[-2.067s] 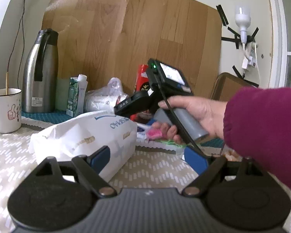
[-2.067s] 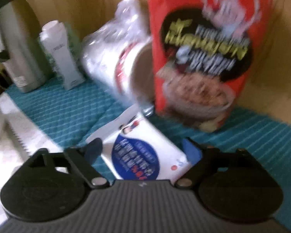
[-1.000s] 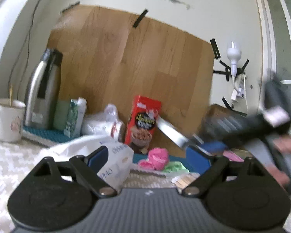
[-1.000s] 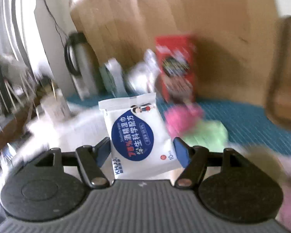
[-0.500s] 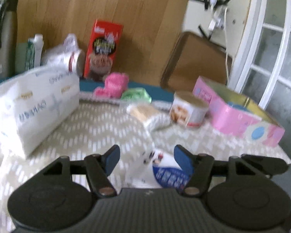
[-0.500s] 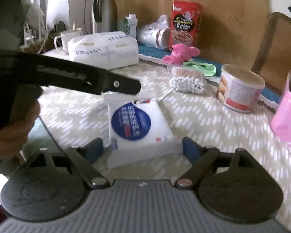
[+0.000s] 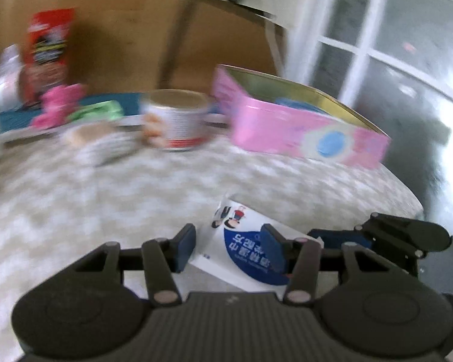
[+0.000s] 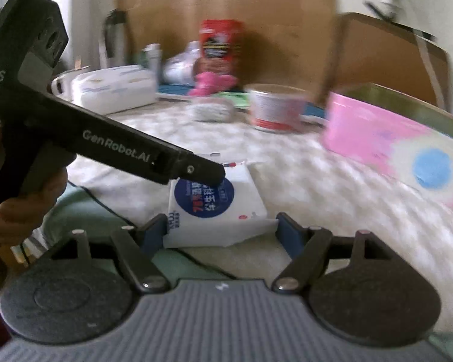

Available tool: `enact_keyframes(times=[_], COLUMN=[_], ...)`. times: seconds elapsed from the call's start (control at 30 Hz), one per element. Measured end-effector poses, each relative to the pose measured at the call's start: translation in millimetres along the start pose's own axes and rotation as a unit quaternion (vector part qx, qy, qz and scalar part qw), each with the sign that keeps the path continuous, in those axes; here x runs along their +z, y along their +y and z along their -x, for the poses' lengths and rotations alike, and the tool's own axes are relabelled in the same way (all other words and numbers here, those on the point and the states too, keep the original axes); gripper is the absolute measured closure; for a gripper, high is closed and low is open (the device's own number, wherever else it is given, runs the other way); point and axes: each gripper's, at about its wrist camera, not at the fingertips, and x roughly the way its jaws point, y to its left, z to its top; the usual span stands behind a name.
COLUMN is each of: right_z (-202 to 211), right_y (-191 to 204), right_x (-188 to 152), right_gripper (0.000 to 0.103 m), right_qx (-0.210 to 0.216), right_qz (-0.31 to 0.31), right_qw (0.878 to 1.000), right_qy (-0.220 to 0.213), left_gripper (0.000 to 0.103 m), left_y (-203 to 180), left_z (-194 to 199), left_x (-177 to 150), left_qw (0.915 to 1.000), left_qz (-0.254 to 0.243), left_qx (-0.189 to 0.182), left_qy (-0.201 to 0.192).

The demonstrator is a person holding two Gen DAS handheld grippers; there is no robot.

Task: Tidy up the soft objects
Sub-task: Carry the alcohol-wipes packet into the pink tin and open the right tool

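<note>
A white wipes pack with a blue round label (image 8: 214,208) lies on the table near its front edge, also seen in the left wrist view (image 7: 244,250). My right gripper (image 8: 220,233) is open with a finger on each side of the pack's near end. My left gripper (image 7: 229,249) is open over the pack's other end; its right finger overlaps the label. The left gripper's finger (image 8: 193,172) reaches in from the left over the pack. An open pink tin box (image 7: 302,120) stands at the right, seen too in the right wrist view (image 8: 401,138).
A round can (image 7: 175,120), a bundle of cotton swabs (image 8: 211,110), pink (image 8: 211,84) and green soft items, a red cereal box (image 8: 220,48), a big white tissue pack (image 8: 114,90), a thermos and a mug stand further back. A chair back (image 7: 220,39) is behind the table.
The right gripper carried the wipes pack from the back mat to the table's front and let it go. The left gripper swung right and down over the pack.
</note>
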Motion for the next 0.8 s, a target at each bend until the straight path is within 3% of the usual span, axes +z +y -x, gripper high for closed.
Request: enact_keyframes(times=[0.2, 0.33, 0.5, 0.6, 0.67, 0.77, 0.8], right_z=[28.9, 46.2, 45.5, 28.9, 16.8, -10.0, -18.5], right_y=[-39.5, -64.1, -105.3, -137.7, -156.0, -186.7, -196.3], right_x=[-16.1, 3.0, 41.2, 56.7, 61.2, 69.8, 73.0], right_gripper=[0.024, 0.024, 0.024, 0.024, 0.024, 0.023, 0.023], right_qx=[-0.061, -0.097, -0.144, -0.143, -0.15, -0.167, -0.192], right_qz=[-0.041, -0.038, -0.027, -0.057, -0.079, -0.111, -0.121], right_qw=[0.997, 0.991, 0.98, 0.979, 0.978, 0.977, 0.972], right_qy=[-0.032, -0.088, -0.135, -0.132, -0.119, -0.076, -0.059], left_gripper=[0.057, 0.056, 0.055, 0.054, 0.046, 0.042, 0.042], left_y=[-49.8, -74.3, -104.3, -114.8, -119.5, -123.7, -124.4], left_z=[-38.6, -44.7, -64.4, -92.0, -114.6, -137.9, -141.5], left_x=[28.2, 70.3, 127.5, 151.2, 160.5, 162.1, 160.7], left_qw=[0.9982, 0.997, 0.9934, 0.9939, 0.9956, 0.9972, 0.9974], left_qz=[-0.032, -0.047, -0.077, -0.079, -0.076, -0.07, -0.066], left_qx=[-0.046, -0.061, -0.051, -0.03, -0.018, 0.004, 0.012], left_qy=[0.023, -0.011, -0.068, -0.07, -0.052, -0.029, -0.026])
